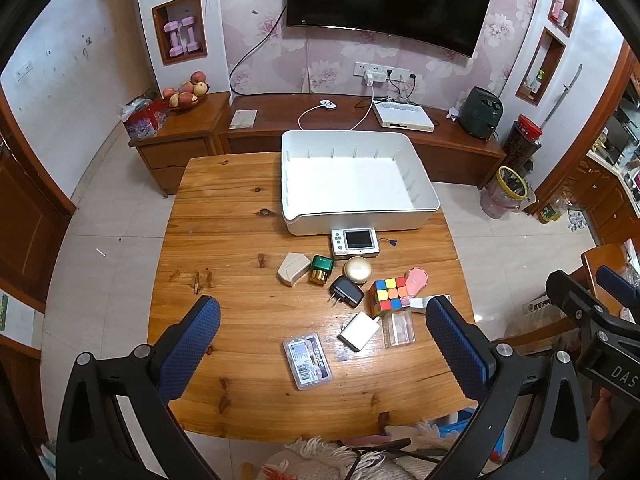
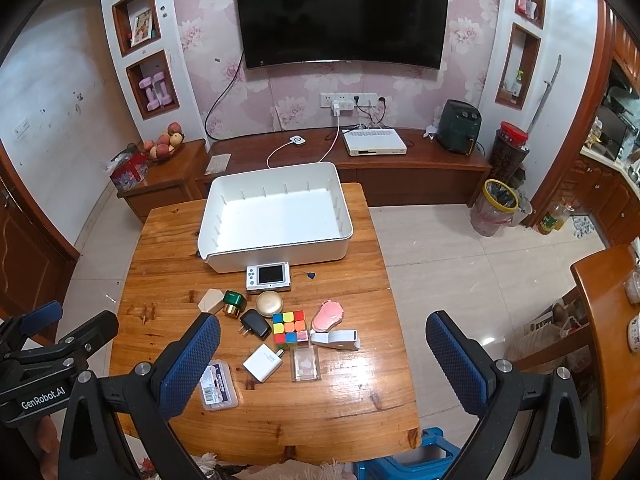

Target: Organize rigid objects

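We are holding the left gripper [image 1: 322, 320] and right gripper [image 2: 322, 332] spread wide and empty above the table [image 1: 224, 216]. The white bin [image 1: 356, 178] is sitting empty at upper centre of each frame. The cube [image 2: 289, 328], camera [image 2: 268, 276], chargers and small cases are lying clustered just below it, mid-frame.

Setting: a home living room.
Wall: floral wallpaper [image 2: 200, 36] behind a mounted television [image 2: 340, 14].
Furniture: low wooden media cabinet [image 2: 420, 160]; wooden table [image 2: 168, 240].
Domestic items: fruit bowl [image 2: 164, 146]; pink dumbbells [image 2: 157, 90] in a wall niche.
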Demonstrator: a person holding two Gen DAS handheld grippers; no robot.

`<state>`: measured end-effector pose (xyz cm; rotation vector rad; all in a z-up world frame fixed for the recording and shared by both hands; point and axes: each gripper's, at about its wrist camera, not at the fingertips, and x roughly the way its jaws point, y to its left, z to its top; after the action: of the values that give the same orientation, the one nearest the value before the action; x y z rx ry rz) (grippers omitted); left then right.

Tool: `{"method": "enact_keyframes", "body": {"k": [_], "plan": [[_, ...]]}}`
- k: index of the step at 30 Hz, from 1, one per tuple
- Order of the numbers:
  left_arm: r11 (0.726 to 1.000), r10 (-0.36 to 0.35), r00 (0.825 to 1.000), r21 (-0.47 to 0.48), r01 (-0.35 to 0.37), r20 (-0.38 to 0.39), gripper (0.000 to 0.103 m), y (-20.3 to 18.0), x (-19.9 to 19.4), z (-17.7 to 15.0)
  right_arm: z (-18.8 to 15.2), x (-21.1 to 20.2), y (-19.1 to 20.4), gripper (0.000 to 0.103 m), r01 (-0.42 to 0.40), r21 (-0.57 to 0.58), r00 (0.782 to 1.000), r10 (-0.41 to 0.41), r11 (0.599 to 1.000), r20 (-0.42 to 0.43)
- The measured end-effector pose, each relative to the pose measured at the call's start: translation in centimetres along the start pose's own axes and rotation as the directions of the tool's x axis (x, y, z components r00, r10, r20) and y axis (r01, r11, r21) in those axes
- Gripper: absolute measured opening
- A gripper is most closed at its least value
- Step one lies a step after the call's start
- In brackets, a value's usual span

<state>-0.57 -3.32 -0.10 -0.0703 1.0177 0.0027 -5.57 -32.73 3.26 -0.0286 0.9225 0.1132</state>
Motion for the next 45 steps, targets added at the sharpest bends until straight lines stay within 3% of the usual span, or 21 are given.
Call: {"method": "enact_keyframes", "body": {"k": [17,29,35,40,45], "plan": [[1.0,-0.002,1.0,0.0,0.002,-0.002,0.102,0.3,0.0,0.0,0.4,-0.7,1.3,0.103,-0.02,-0.036,0.999,0.022,0.999,0.04],[1.0,0.021,0.999,-0.015,-0.022,-0.045,0.102,-0.7,1.5,0.6,0.4,0.4,1.2,0.103,-0.035,-0.041,0.999,0.035,0.999,0.003],[0.996,0.023,0.994,-0.084,-0.032,-0.103,0.102,1.5,3.6,0.4,0.4,2.2,0.4,0.103,-0.068,-0.015,0.997,0.067,0.998,-0.045],[0.987,-0.015,0.983,-0.163,-0.015,-0.181,0.102,3.9,6.2,-0.7,0.4,4.9,-0.2,0.103,-0.112,0.005,0.988,0.111,0.994,-0.103],[0.969,-0.029,0.972,-0.246,-0.03,-0.233,0.102,5.7,8.2,-1.9,-0.2,7.6,0.6,0.103,-0.128,-0.045,0.983,0.12,0.991,-0.141]]}}
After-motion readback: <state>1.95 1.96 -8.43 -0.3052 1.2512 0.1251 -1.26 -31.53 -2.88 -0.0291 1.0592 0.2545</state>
